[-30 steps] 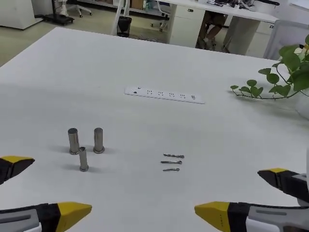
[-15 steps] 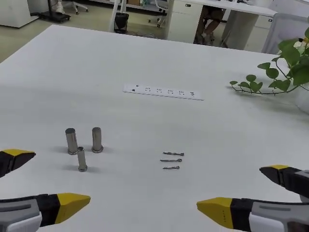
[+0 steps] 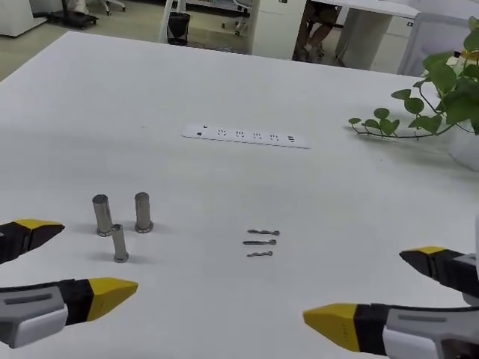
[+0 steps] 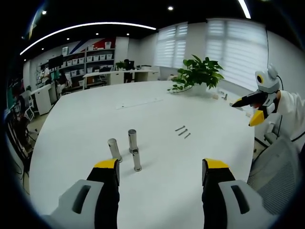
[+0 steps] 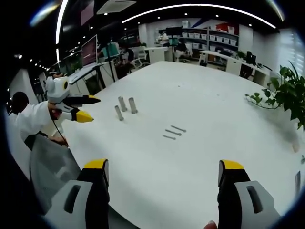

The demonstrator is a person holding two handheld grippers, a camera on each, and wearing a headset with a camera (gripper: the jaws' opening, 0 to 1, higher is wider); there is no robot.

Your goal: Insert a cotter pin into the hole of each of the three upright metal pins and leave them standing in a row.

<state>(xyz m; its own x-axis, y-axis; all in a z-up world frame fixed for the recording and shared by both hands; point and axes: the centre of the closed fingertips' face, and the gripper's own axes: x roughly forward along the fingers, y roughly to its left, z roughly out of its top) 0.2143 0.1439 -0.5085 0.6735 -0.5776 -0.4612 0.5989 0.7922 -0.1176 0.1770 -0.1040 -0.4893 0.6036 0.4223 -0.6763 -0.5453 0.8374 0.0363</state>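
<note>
**Both grippers wide and empty; pins and cotter pins lie apart on open table**

Landmark for all positions: the power strip (image 3: 245, 135).

1. The white table (image 3: 224, 82) runs well beyond the power strip on every side. Its far edge lies behind the strip, and bare surface surrounds the strip all round.
2. A leafy plant (image 3: 441, 90) stands to the right of the power strip, near the table's right edge. Its lowest trailing stem reaches toward the strip's right end but stays apart from it.
3. The left gripper (image 3: 96, 256) hovers on the person's side of the power strip, off to its left. Its jaws are spread wide with nothing between them.
4. The right gripper (image 3: 355, 286) hovers on the person's side of the strip, off to its right. Its jaws are also spread wide and empty.
5. Three metal pins (image 3: 120, 224) stand upright in front of the strip's left end, on the person's side. They form a tight triangle, two behind and a shorter one in front, not a row. They sit just ahead of the left gripper's jaws, untouched.
6. Three cotter pins (image 3: 260, 242) lie flat in front of the strip's middle, stacked in parallel. They are well apart from the metal pins, with bare table between the two groups and around each.
</note>
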